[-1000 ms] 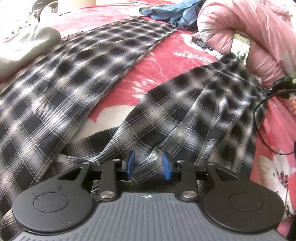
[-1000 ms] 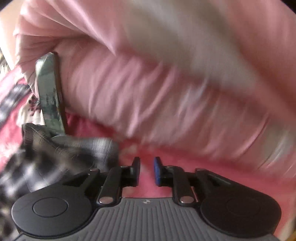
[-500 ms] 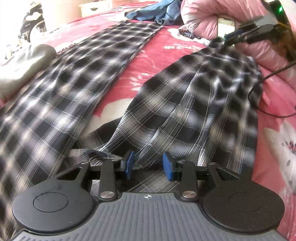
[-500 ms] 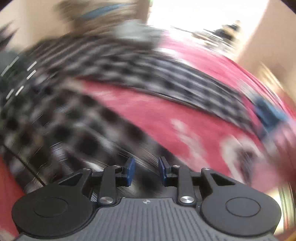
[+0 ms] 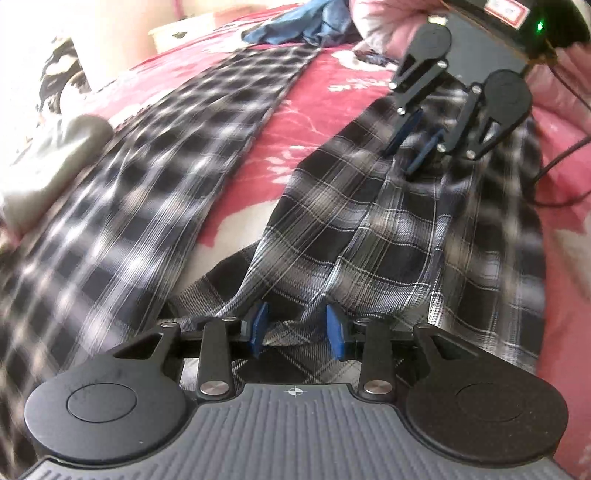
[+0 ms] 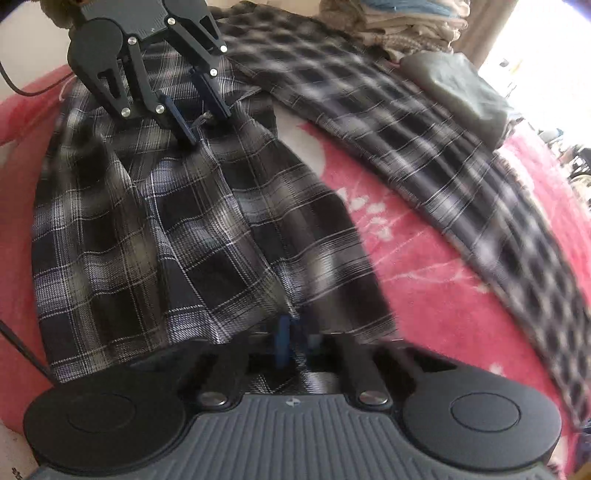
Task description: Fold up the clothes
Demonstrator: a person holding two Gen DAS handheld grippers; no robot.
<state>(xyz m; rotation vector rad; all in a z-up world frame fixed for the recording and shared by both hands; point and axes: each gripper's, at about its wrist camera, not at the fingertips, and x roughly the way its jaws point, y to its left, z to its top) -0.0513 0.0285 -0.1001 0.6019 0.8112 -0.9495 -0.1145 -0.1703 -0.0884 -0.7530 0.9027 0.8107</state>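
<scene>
Black-and-white plaid trousers (image 5: 388, 229) lie on a red floral bedspread (image 5: 295, 122), one leg near me, the other leg (image 5: 147, 177) stretched away at the left. My left gripper (image 5: 297, 328) is open, its blue pads either side of a bunched fold at one end of the near leg. My right gripper (image 5: 413, 142) sits at the far end of the same leg, fingers pointing down onto the cloth. In the right wrist view the right gripper (image 6: 291, 343) is blurred and looks nearly closed over the plaid (image 6: 192, 236); the left gripper (image 6: 199, 114) is opposite.
A pink quilt (image 5: 388, 14) and blue denim garment (image 5: 295, 26) lie at the far end of the bed. A grey folded item (image 6: 458, 92) and a stack of folded clothes (image 6: 399, 18) sit beside the far leg. A black cable (image 5: 554, 170) trails on the right.
The right gripper has swung from the pink quilt around to the far end of the trouser leg and come down on it. The left gripper stayed at the near end, open.
</scene>
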